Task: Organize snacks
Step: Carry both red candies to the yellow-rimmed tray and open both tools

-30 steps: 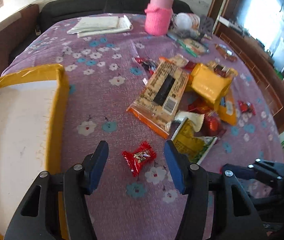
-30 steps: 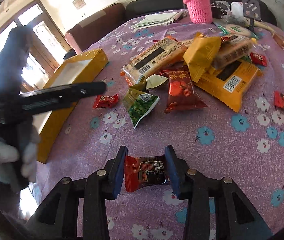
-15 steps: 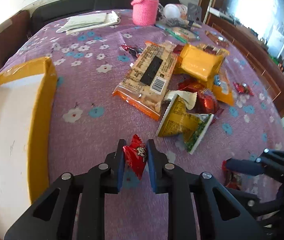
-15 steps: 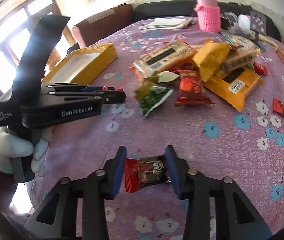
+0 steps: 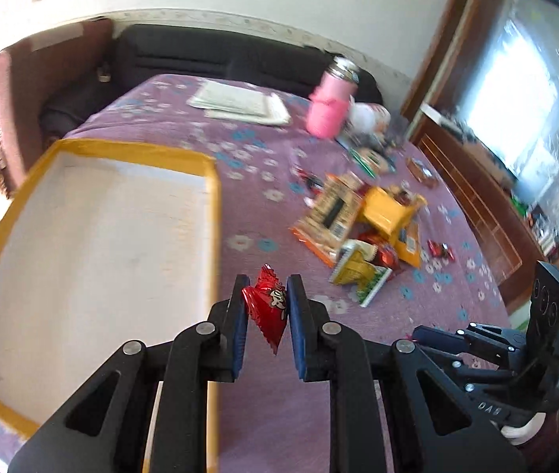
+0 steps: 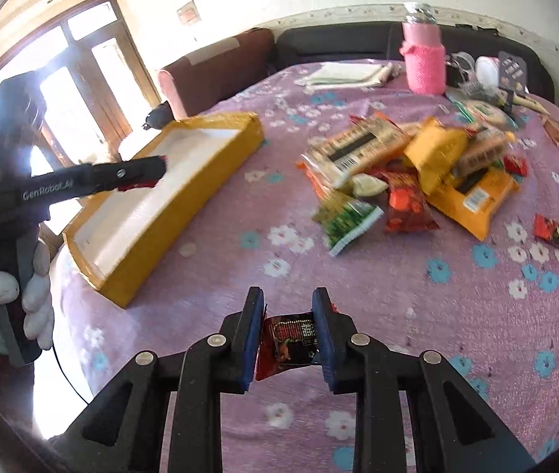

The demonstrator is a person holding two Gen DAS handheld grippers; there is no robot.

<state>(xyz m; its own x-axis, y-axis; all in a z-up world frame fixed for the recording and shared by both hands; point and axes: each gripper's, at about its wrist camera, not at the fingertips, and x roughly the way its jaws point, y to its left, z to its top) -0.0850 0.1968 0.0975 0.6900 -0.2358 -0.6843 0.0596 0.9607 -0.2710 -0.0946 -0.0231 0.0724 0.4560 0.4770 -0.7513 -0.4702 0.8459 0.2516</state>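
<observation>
Left tool (image 5: pixel 267 309): fingers closed on a small red candy wrapper (image 5: pixel 267 307), held clear of the desk (image 5: pixel 240 213) just at the 3 o'clock edge of the yellow tray (image 5: pixel 212 197). From the right wrist view the same tool (image 6: pixel 159 171) sits over the tray's (image 6: pixel 216 165) white interior, red wrapper (image 6: pixel 137 185) visible at its tip, gloved hand (image 6: pixel 7 291) on the handle at 9 o'clock. Right tool (image 6: pixel 287 335): fingers pinched on a dark red snack packet (image 6: pixel 291 341), packet crumpled between the blue pads (image 6: pixel 250 339), above the purple flowered cloth. In the left wrist view the right tool (image 5: pixel 433 337) appears at 4 o'clock; its grip cannot be read there. Remaining snack pile (image 6: pixel 409 173) lies at 1 o'clock in the right wrist view, well apart from the tray: a long cracker pack (image 6: pixel 358 149), a yellow bag (image 6: pixel 437 153), a green packet (image 6: pixel 346 222), a red packet (image 6: pixel 407 207). One loose red candy (image 6: pixel 557 234) sits alone at 3 o'clock. Pink bottle (image 6: pixel 424 55) and folded papers (image 6: pixel 342 74) at the far edge, 12 o'clock. Left wrist view blurred.
</observation>
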